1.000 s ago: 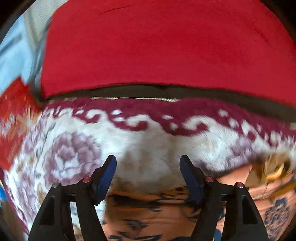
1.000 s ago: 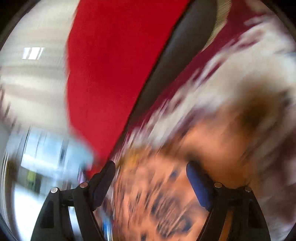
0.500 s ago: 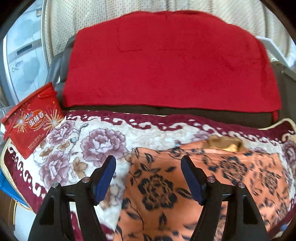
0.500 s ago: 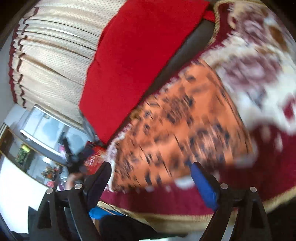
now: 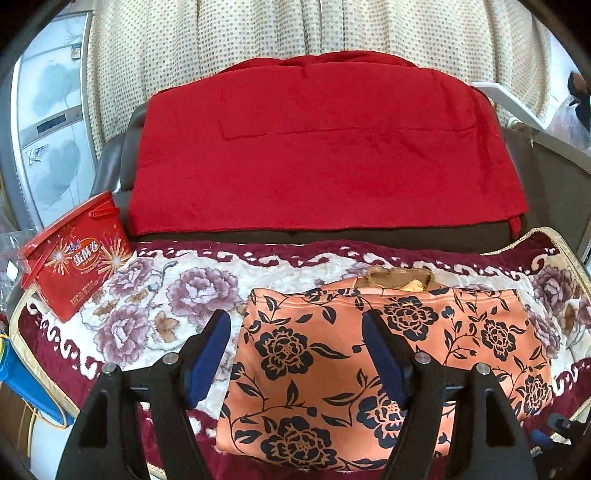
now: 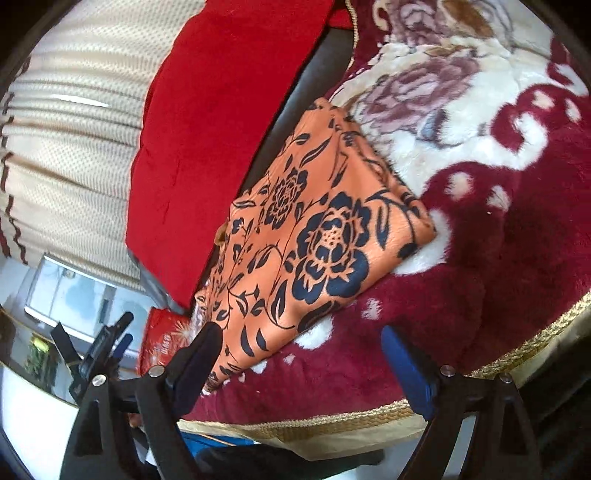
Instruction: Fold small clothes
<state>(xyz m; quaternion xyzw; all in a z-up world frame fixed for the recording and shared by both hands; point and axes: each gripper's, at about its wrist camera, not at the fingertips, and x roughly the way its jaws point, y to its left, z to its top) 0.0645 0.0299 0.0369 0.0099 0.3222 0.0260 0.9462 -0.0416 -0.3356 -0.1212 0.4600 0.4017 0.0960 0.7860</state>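
Observation:
An orange garment with dark blue flowers (image 5: 388, 354) lies folded into a flat rectangle on a plush floral blanket (image 5: 155, 295). A tan inner collar shows at its far edge. My left gripper (image 5: 297, 334) is open and empty, held above the garment's near left part. In the right wrist view the same garment (image 6: 314, 236) lies tilted across the blanket (image 6: 498, 229). My right gripper (image 6: 301, 345) is open and empty, back from the garment's near edge. The left gripper also shows in that view at lower left (image 6: 110, 339).
A red snack box (image 5: 74, 254) stands on the blanket's left end. A red throw (image 5: 325, 147) covers the sofa back, with a dotted curtain (image 5: 295, 29) behind. A blue object (image 5: 22, 384) sits below the blanket's left edge. The blanket's gold-trimmed edge (image 6: 332, 421) hangs near me.
Both grippers have pulled back and up from the garment, which now lies folded and in full view. The right view has steadied from a blur.

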